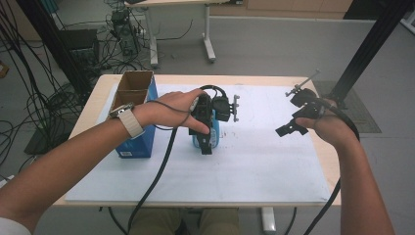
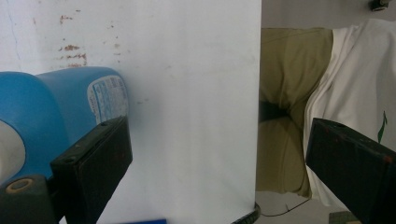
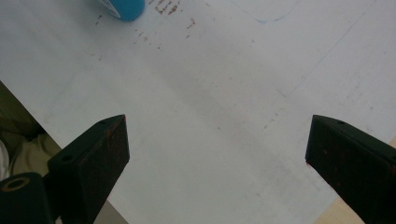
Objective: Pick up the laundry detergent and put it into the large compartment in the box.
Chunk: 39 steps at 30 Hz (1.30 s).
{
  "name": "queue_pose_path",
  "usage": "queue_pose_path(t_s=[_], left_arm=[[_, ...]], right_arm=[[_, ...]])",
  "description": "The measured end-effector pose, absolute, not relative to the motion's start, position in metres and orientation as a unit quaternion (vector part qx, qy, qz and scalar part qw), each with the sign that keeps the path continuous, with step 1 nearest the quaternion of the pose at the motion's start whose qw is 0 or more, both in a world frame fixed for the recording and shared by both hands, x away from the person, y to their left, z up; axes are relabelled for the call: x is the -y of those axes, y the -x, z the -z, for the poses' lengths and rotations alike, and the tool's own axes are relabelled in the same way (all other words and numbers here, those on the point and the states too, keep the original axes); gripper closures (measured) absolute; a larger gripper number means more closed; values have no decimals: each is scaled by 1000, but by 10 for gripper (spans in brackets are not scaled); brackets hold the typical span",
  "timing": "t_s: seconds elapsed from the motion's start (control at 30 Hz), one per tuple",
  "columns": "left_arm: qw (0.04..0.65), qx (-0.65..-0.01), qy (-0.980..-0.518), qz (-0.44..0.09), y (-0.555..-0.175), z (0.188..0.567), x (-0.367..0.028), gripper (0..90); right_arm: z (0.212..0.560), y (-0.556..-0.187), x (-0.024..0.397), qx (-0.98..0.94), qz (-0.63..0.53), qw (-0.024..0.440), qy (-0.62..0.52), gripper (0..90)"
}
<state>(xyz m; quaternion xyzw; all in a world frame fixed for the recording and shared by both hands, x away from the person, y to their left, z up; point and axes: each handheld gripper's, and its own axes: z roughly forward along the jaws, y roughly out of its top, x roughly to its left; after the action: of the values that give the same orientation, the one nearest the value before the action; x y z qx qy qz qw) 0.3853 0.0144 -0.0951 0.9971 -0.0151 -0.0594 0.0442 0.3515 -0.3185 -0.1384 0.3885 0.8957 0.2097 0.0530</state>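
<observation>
At mid-table, your left gripper (image 1: 208, 139) hangs released beside the blue bottle (image 2: 56, 116), not around it; closing now could knock it over. Your right gripper (image 1: 298, 117) gapes empty, well apart.

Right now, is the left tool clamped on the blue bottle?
No: the left tool stands wide open, with the blue bottle beside one jaw, outside the gap.

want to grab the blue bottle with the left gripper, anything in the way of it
Nothing visible blocks it. The left gripper is right at the blue bottle, fingers wide open; the bottle lies beside one finger, not between them. White paper around it is bare. The cardboard box stands off to the side.
</observation>
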Motion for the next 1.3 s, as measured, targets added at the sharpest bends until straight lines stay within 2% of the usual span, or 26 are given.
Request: queue_pose_path(t_s=[1.3], left_arm=[[60,9,-997,54,-386,78,-26,79]], right_arm=[[139,-351,314,-896,-212,51,-387,63]])
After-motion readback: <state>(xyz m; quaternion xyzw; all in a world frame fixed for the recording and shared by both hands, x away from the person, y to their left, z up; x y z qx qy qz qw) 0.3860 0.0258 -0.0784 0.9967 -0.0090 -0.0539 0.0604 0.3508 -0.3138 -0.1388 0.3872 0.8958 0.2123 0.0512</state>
